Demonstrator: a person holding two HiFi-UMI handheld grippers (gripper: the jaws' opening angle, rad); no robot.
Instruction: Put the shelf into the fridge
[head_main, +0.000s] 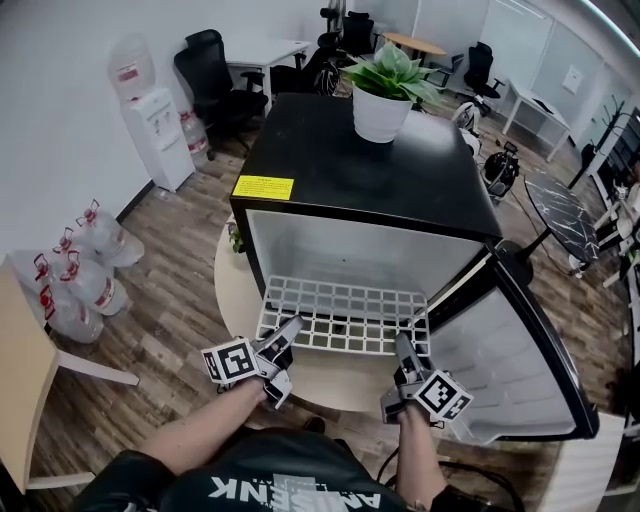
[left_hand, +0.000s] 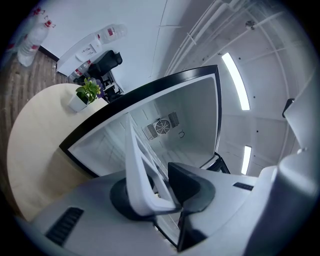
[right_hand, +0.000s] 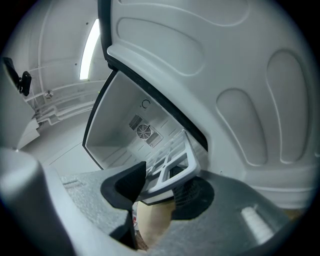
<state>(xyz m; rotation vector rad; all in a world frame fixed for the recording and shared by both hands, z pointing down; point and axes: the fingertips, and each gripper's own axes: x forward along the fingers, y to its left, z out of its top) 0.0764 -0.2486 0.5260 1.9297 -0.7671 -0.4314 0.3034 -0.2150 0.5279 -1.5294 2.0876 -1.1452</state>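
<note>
A white wire grid shelf (head_main: 345, 315) is held level in front of the open black mini fridge (head_main: 370, 165), its far edge at the mouth of the white cavity. My left gripper (head_main: 285, 335) is shut on the shelf's near left corner (left_hand: 142, 170). My right gripper (head_main: 403, 350) is shut on the near right corner (right_hand: 170, 167). Both gripper views look into the fridge interior, with a round fan vent (left_hand: 162, 126) (right_hand: 144, 131) on the back wall.
The fridge door (head_main: 520, 350) hangs open to the right. A potted plant (head_main: 385, 90) stands on the fridge top. The fridge sits on a round pale table (head_main: 235, 290). Water jugs (head_main: 85, 265) and a dispenser (head_main: 155, 125) stand at the left wall.
</note>
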